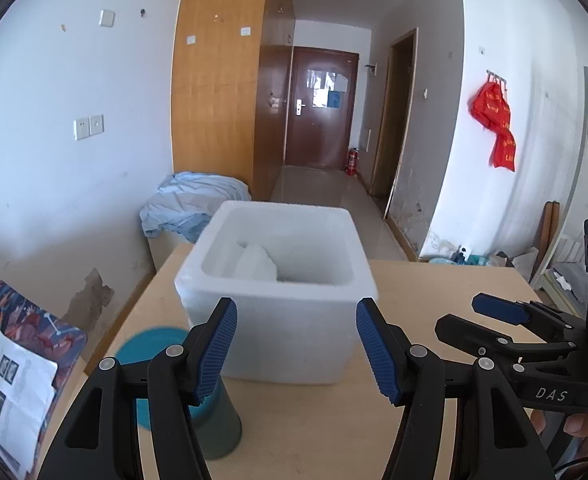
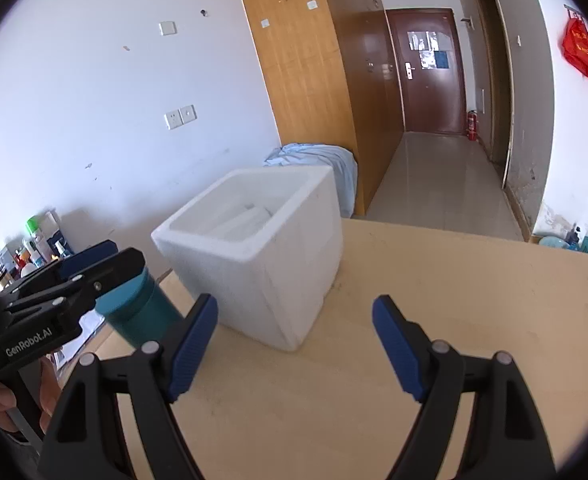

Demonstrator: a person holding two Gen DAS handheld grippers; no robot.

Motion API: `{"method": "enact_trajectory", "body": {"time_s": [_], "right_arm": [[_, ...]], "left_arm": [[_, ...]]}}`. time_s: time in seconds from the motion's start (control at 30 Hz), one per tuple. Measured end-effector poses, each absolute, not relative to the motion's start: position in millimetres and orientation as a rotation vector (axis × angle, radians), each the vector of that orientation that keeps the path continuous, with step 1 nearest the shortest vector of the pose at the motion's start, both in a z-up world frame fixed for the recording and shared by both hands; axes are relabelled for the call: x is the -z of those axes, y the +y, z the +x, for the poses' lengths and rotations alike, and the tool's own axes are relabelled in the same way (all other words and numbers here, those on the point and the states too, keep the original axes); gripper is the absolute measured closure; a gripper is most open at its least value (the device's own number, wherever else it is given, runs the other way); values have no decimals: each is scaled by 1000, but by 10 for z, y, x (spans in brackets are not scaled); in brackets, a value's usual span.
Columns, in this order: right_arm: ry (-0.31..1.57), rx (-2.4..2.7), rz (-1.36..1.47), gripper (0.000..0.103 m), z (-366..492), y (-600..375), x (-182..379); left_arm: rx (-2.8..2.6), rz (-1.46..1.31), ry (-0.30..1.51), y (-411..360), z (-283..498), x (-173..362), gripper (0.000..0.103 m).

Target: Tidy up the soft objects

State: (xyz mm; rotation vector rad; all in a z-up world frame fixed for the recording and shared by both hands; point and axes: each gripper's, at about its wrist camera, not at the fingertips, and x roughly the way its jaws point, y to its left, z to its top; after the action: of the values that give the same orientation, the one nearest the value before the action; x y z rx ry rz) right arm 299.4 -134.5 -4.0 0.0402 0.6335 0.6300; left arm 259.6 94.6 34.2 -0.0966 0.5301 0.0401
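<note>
Pale wooden table [image 2: 434, 280], white-walled room

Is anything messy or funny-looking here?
Yes. Something white and soft lies slumped in the foam box on the table, not folded flat. Behind it, a light blue cloth sits in a crumpled heap. The wall low on the left has a patch of peeled paint.
</note>
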Motion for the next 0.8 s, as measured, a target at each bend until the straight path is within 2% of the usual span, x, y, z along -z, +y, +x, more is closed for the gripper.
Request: {"method": "enact_trajectory", "body": {"time_s": [0.33, 0.47, 0.73, 0.8], "right_arm": [[634, -606, 32, 20, 2451, -1601, 239], [639, -592, 51, 20, 2209, -1744, 341], [659, -567, 80, 20, 1819, -1965, 574], [658, -553, 92, 20, 1741, -2043, 625]], "left_arm": [[27, -69, 532, 598, 2023, -204, 39], [43, -85, 520, 524, 1745, -103, 30], [87, -83, 553, 293, 1433, 196, 29], [97, -80, 559, 241, 1366, 253, 24]]}}
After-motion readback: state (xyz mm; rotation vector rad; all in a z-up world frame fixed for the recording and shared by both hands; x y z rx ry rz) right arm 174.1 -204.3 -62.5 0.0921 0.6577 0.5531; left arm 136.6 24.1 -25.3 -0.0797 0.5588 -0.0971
